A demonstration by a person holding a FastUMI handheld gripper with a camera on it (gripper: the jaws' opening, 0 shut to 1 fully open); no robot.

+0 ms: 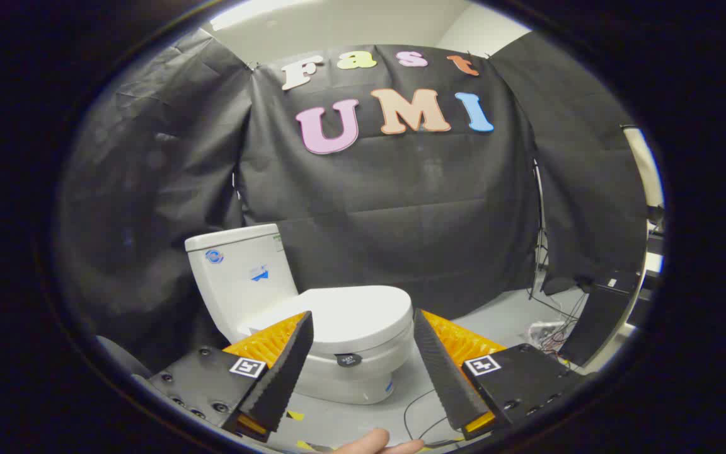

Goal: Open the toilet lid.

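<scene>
A white toilet stands on the grey floor against the black cloth wall. Its lid lies flat and closed over the seat, and the tank rises behind it to the left. My gripper is open, with its two black ridged fingers spread wide on orange mounts. The front of the closed lid sits just ahead of the fingers, seen in the gap between them. Nothing is held and neither finger touches the toilet.
A fingertip of a hand shows below the fingers. Thin black cables trail over the floor to the right of the toilet. Further right stand a black box, a tangle of wires and a stand's legs.
</scene>
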